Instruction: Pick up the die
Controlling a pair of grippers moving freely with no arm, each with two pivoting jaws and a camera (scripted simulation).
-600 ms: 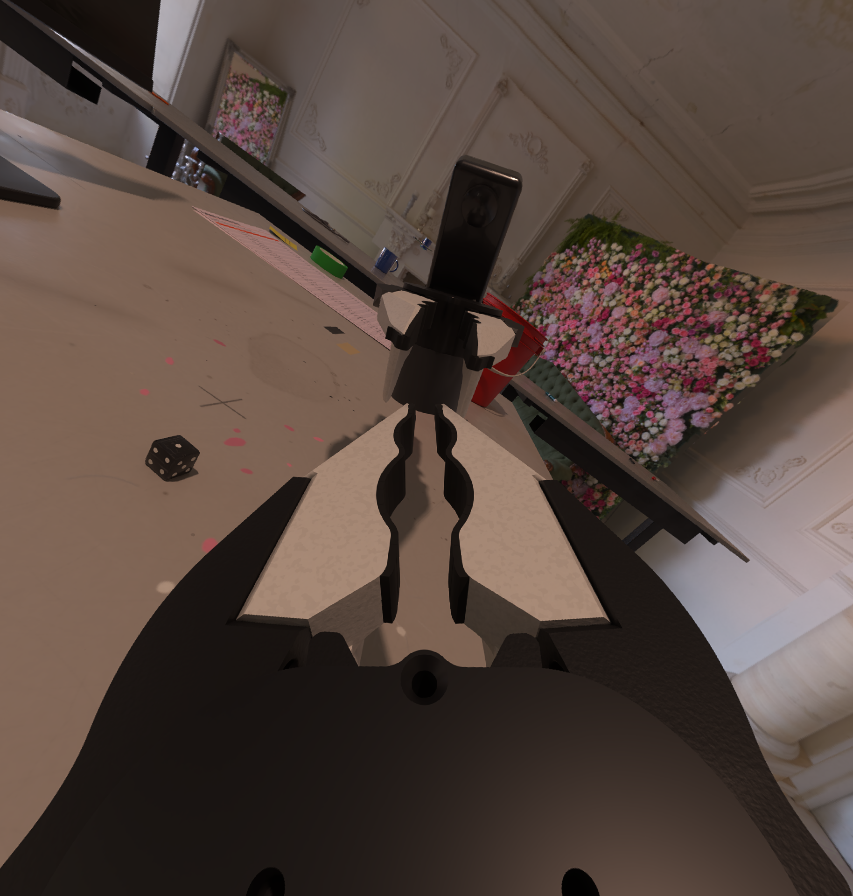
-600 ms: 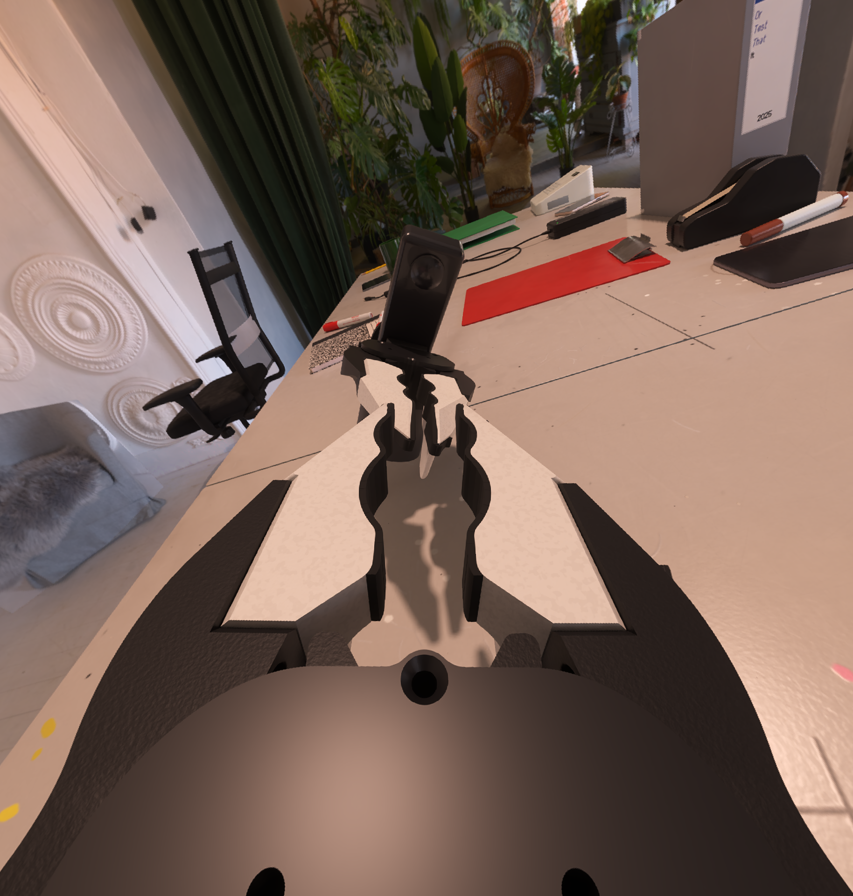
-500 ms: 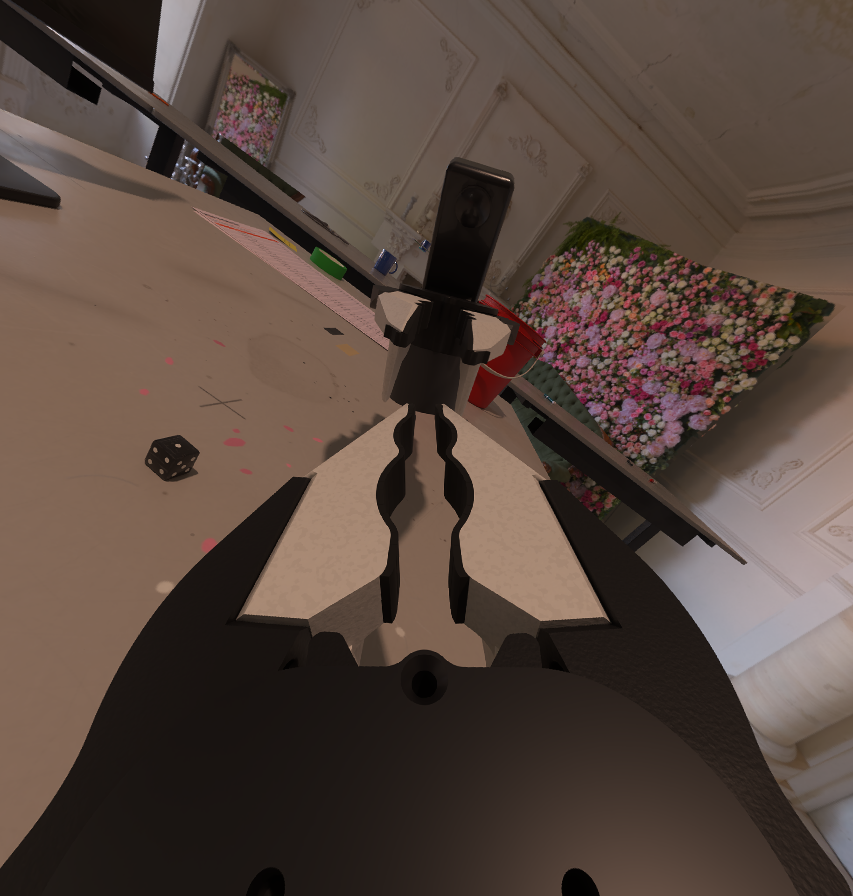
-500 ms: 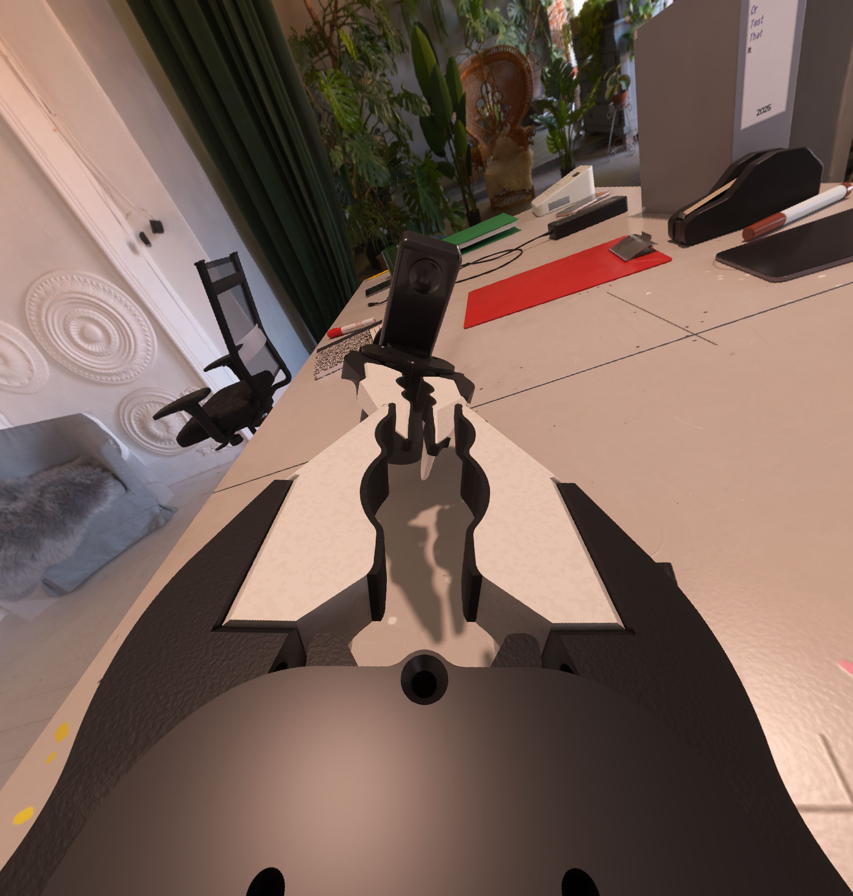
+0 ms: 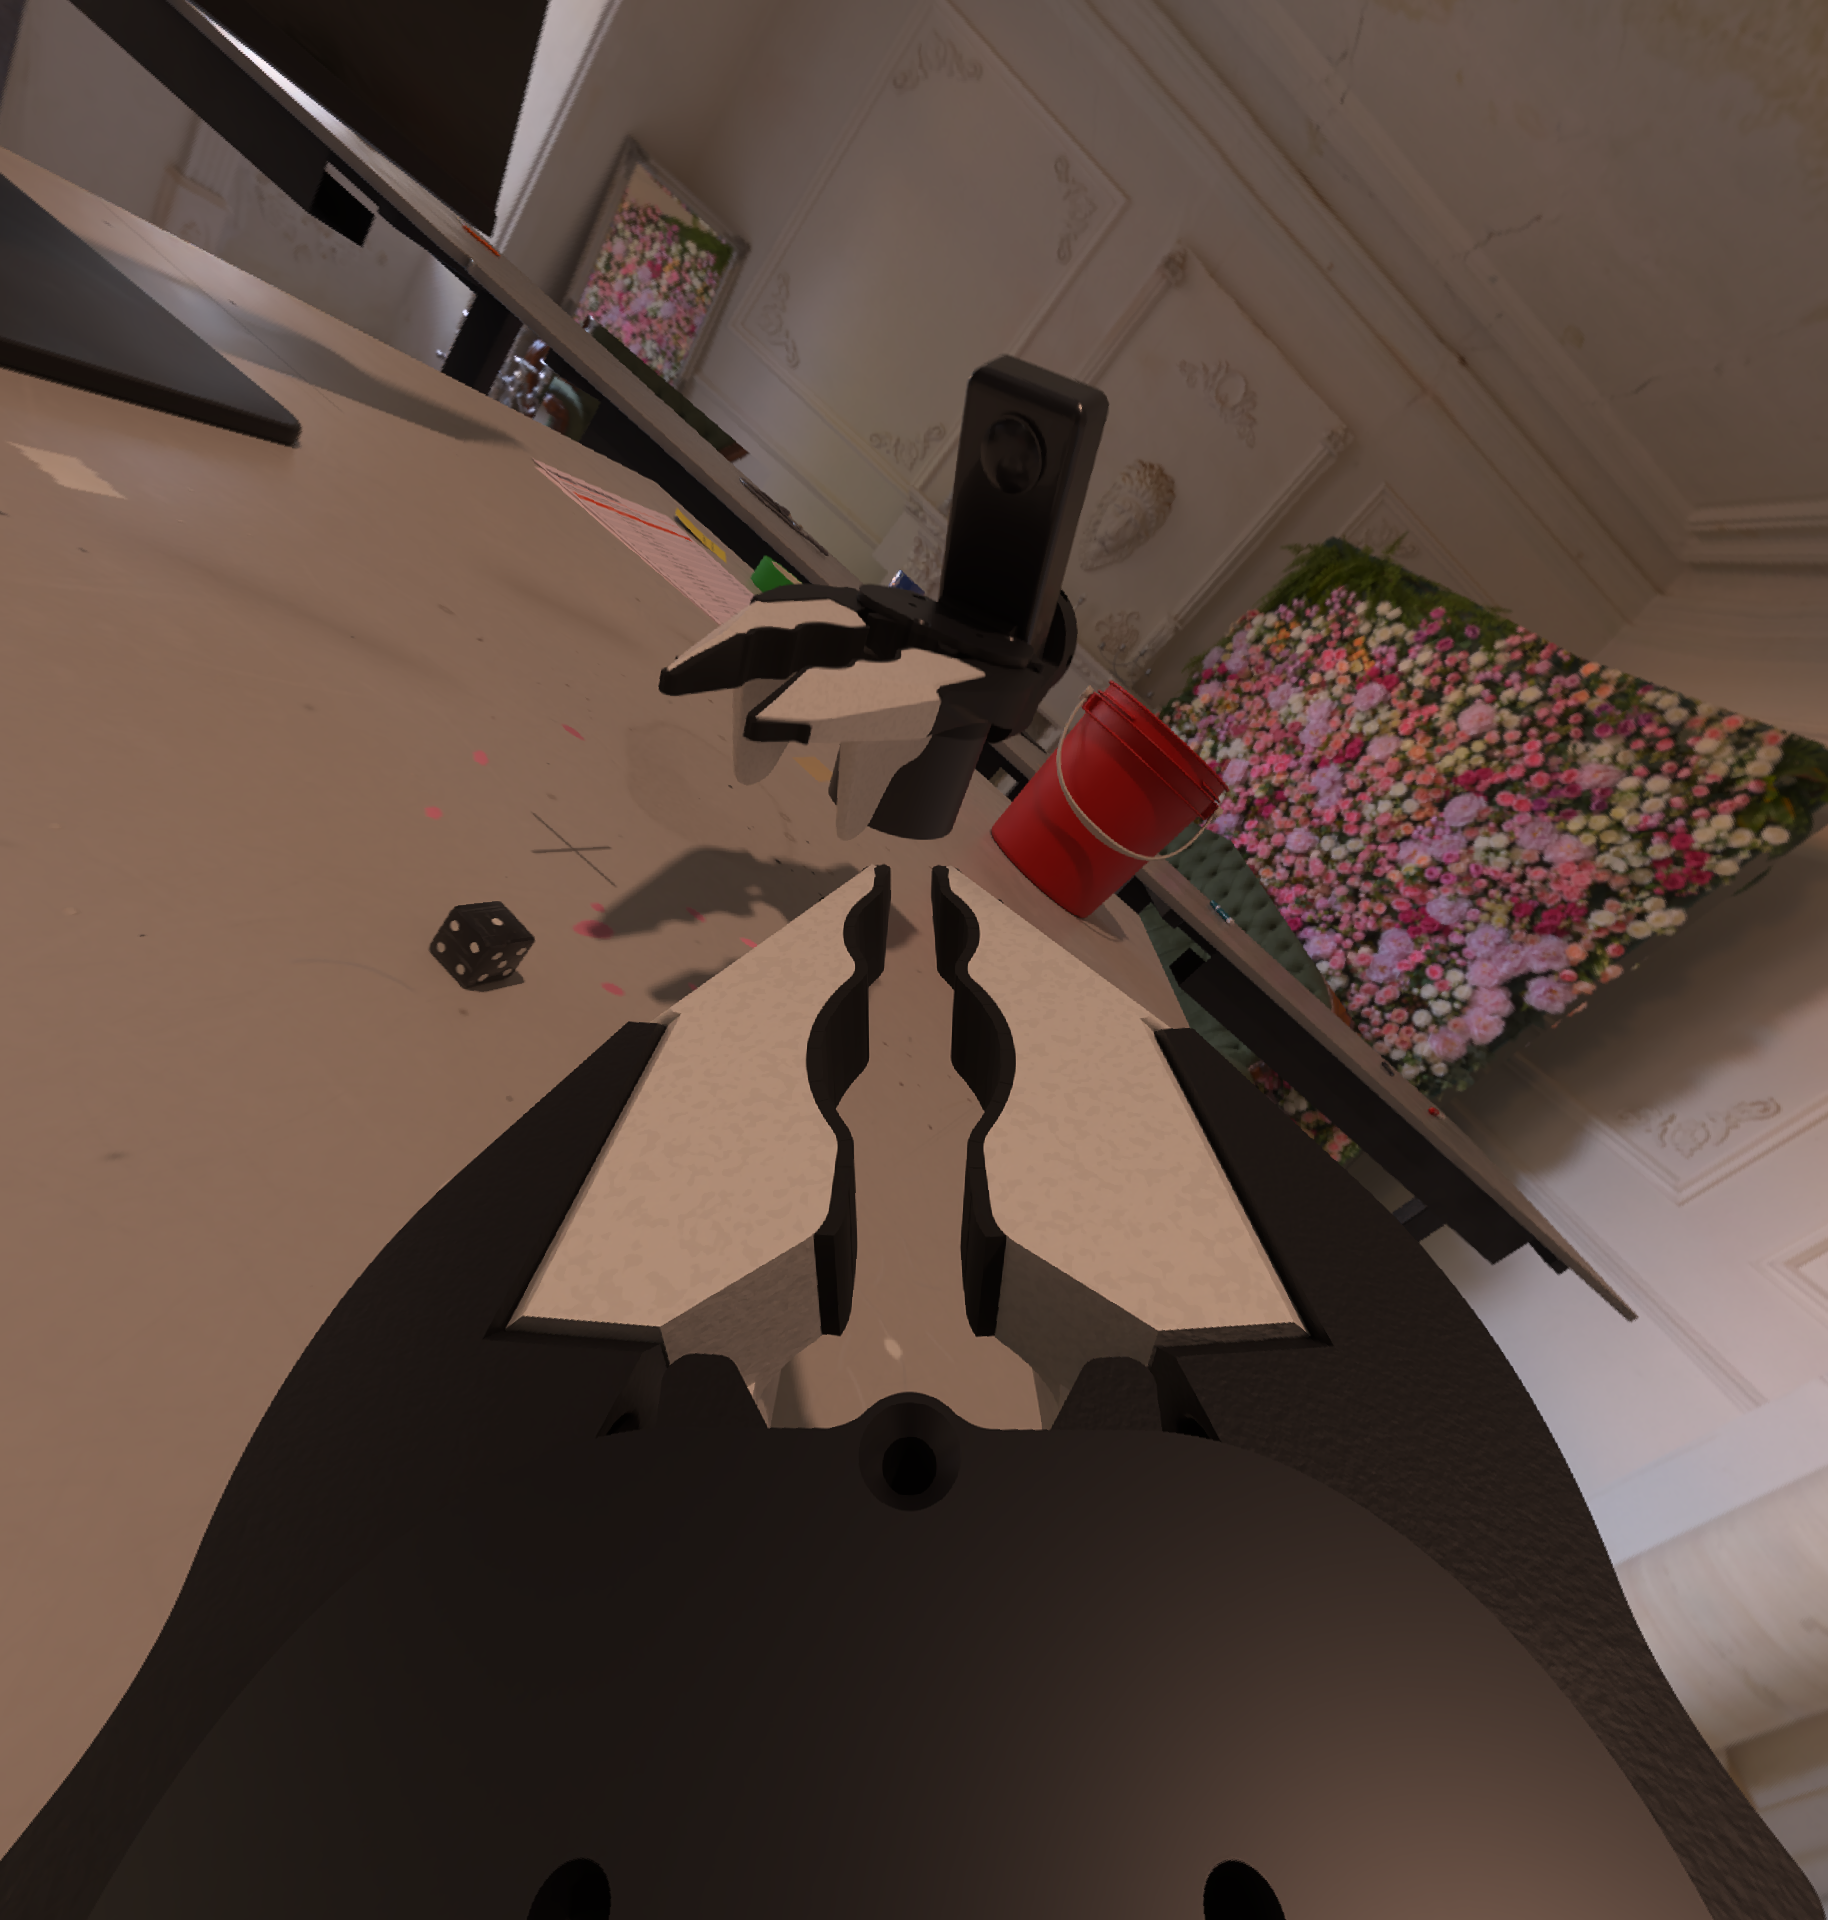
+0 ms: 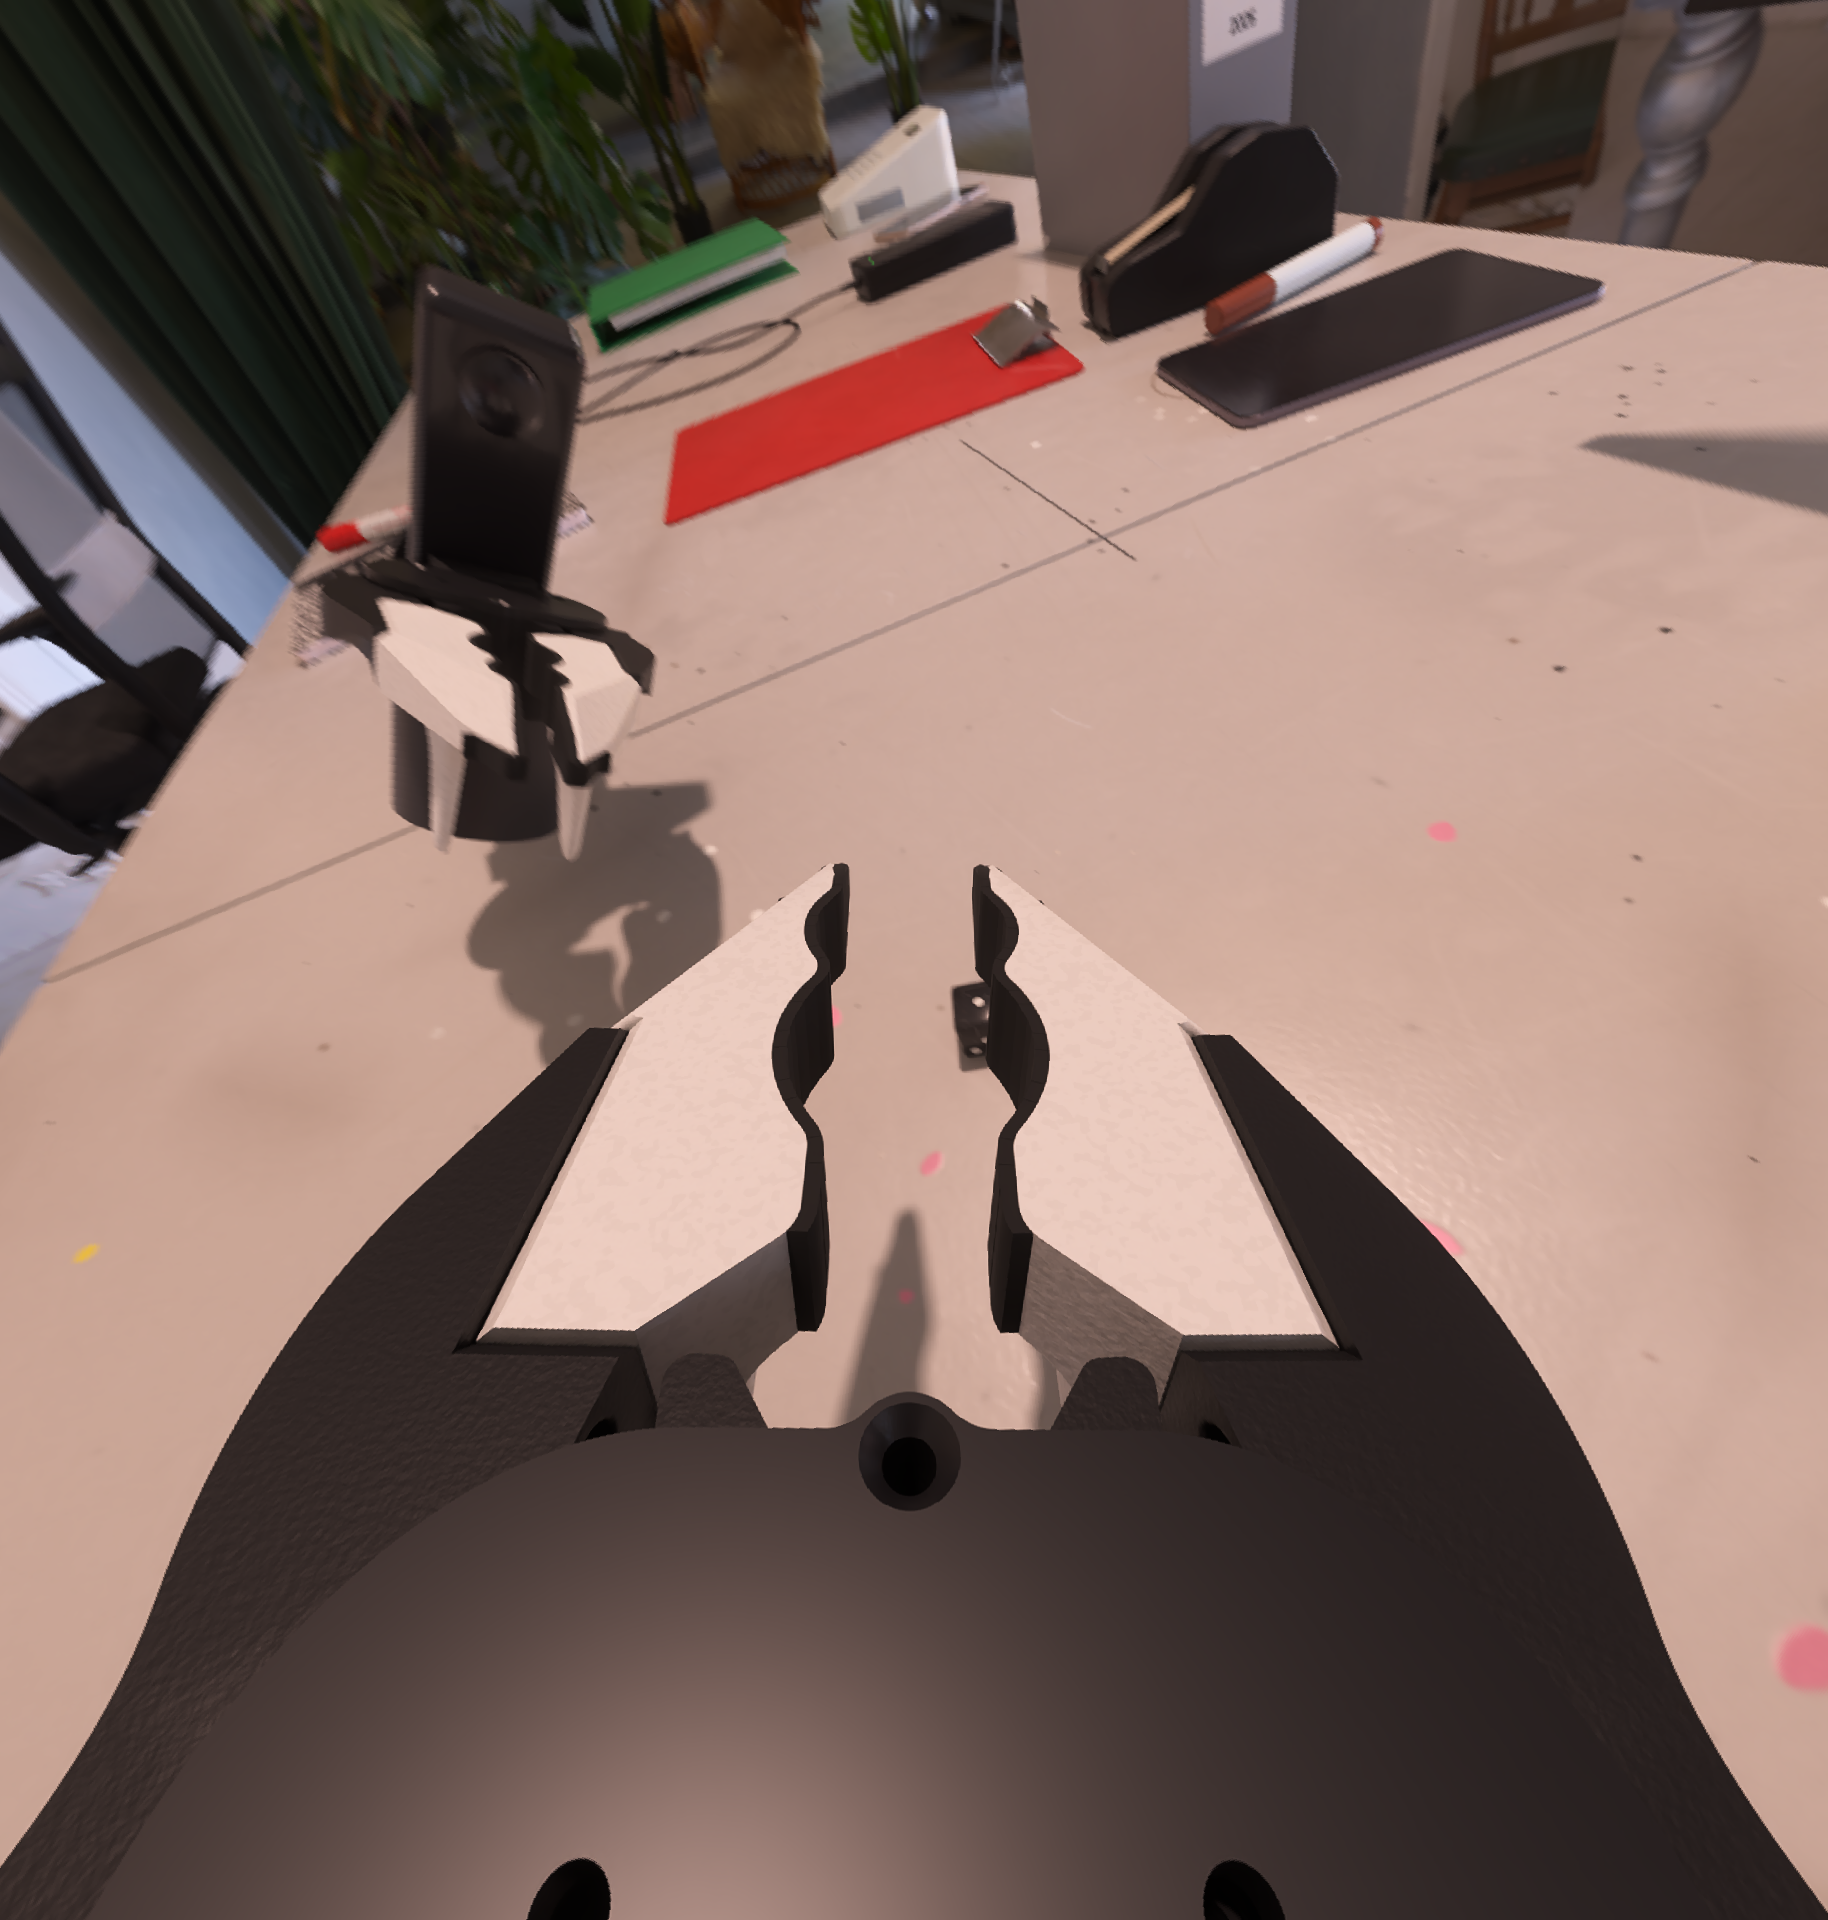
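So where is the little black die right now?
The die lies on the table, left of the left gripper; in the right wrist view it peeks out beside the open right gripper's right finger.

No legible writing — none anywhere.

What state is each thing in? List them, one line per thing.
die: resting on the table, ungripped, partly hidden behind the right gripper's finger in the right wrist view.
right gripper: open, empty, above the table, die seen through its gap.
left gripper: narrowly open, empty.
red bucket: upright, handle down.
red clipboard: lying flat.
marker: capped, lying flat.
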